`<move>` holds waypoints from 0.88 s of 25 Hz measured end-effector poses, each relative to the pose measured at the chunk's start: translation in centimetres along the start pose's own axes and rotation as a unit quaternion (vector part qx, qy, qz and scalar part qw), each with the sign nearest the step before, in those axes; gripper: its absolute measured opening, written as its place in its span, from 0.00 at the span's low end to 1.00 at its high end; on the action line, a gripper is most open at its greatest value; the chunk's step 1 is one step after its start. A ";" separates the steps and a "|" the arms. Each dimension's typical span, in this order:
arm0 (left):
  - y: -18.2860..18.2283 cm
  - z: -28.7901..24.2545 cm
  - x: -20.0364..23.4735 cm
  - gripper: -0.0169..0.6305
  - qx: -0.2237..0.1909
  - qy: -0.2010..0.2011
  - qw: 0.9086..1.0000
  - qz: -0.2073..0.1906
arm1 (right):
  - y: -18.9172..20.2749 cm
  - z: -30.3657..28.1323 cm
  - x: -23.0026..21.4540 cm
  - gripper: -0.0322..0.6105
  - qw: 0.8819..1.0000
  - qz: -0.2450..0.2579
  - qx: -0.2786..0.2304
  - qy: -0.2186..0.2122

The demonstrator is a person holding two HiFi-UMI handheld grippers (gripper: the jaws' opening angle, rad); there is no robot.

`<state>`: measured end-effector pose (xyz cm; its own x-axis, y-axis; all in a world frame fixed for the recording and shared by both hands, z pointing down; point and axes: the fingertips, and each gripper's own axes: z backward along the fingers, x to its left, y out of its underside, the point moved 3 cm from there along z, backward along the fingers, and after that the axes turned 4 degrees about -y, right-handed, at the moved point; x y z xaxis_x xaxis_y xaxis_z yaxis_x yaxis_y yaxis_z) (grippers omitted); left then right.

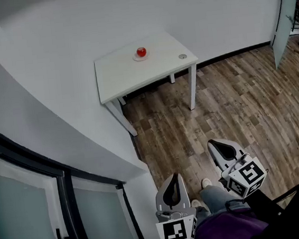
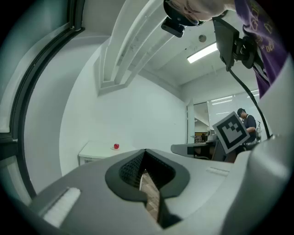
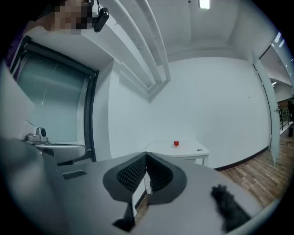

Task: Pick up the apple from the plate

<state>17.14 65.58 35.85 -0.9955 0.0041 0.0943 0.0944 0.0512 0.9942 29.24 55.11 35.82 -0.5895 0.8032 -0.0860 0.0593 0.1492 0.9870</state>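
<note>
Where the apple sits: the red apple [image 1: 141, 52] rests on a small pale plate [image 1: 141, 58], toward the back of the white tabletop [image 1: 128, 71] and close to the curved wall [image 1: 54, 73].
Tabletop: it stands against the wall on white legs, far ahead of the person; a small round grey thing [image 1: 183, 56] lies near its right front corner, apart from the plate.
Left tongs [image 1: 174, 175]: held low at the bottom of the head view, pointing level toward the table; the tips meet with nothing between them, and only floor shows through the gap behind the tips.
Right tongs [image 1: 211, 142]: beside the left ones and a little further forward, tipped slightly downward; closed tip to tip and empty.
Distance: both tongs are well apart from the apple, which looks tiny in both gripper views.
Floor [image 1: 233, 107]: brown wood planks, bare between the person and the table.
Person: a pale shoe [image 1: 205, 182] and purple clothing [image 1: 225, 230] show between the two marker cubes.
</note>
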 end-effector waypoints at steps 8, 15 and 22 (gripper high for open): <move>0.9 -4.7 1.8 0.04 0.013 -0.021 1.000 0.006 | 0.2 -3.7 -3.5 0.07 1.000 -0.010 -0.008 0.011; 0.4 -13.6 3.5 0.04 0.005 -0.032 0.999 0.013 | -0.9 -9.2 -9.7 0.07 1.000 -0.017 -0.001 -0.009; -0.3 -21.5 4.4 0.04 0.015 -0.047 0.999 0.019 | -3.1 -16.1 -15.4 0.07 0.999 -0.013 -0.015 -0.050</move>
<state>12.76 44.10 37.10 -0.9870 0.1001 0.1254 0.1334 0.0782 0.9880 25.16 33.04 36.23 -0.5077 0.8527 -0.1233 0.0205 0.1550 0.9877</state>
